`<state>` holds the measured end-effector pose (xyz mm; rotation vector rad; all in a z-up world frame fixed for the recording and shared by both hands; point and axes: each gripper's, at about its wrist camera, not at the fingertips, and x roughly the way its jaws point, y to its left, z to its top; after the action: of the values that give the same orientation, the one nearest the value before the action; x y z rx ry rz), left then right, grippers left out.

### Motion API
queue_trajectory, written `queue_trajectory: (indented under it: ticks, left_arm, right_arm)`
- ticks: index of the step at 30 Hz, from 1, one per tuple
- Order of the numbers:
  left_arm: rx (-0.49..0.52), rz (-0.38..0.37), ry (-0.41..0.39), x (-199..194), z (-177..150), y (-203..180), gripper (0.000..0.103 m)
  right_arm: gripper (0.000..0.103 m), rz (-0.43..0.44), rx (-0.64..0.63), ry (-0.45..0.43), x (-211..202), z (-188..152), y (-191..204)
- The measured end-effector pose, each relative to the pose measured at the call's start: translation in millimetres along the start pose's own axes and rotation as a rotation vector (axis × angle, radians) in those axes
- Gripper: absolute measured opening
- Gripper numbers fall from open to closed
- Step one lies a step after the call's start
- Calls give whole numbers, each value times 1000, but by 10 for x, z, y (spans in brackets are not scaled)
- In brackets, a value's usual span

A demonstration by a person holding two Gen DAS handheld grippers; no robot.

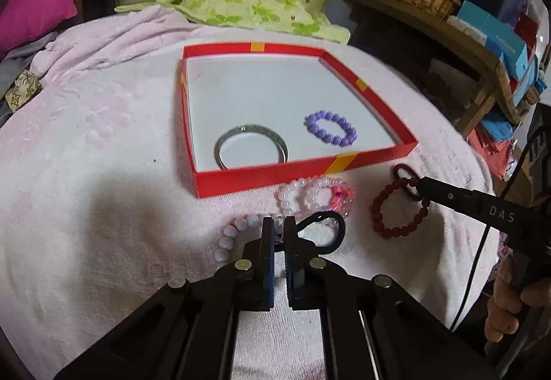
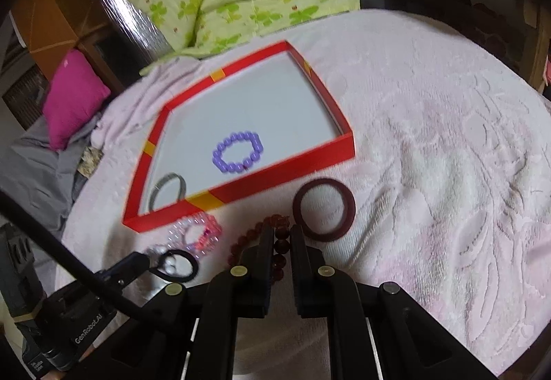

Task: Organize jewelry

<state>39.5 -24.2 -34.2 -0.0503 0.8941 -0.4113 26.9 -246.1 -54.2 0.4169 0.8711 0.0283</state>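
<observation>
Jewelry here is split between two places. A silver bangle [image 1: 251, 147] and a purple bead bracelet [image 1: 330, 128] already lie inside the red box [image 1: 310, 170], toward its near wall. The rest sits loose on the pink blanket [image 1: 103, 173], just outside that near wall.

Our left gripper [image 1: 279, 225] is pressed together on the thin black loop [image 1: 323, 228], pinching its left end where it lies over the white bead bracelet [image 1: 234, 235]. Our right gripper [image 2: 279, 232] is also closed, and we judge it is pinching the dark red bead bracelet [image 2: 275, 245], since its beads show between the two fingers. The maroon bangle [image 2: 323, 209] lies just beside it, near the box's near right corner. A tangle of pink and clear bead bracelets [image 1: 316, 197] rests between the two grippers, touching or nearly touching the box wall.

We expect every piece to be light. The black loop looks soft and stretchy, so it should hang limp and may drag the white beads if they are caught on it. The bead strands are floppy, and their round beads are slick, so we would rather nip the cord between two beads than squeeze a bead itself. The bangles look stiff and smooth. We would take them across the rim, one finger inside the ring, and set them down gently. The plush blanket may snag cords and gives way under the fingertips.
</observation>
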Motion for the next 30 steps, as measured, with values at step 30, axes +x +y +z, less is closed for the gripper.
queue_trajectory:
  ticks: [30]
  left_arm:
    - [40,12,77,303,-18,-134,36]
  right_arm:
    - [10,59,23,-1,-59,1,-50]
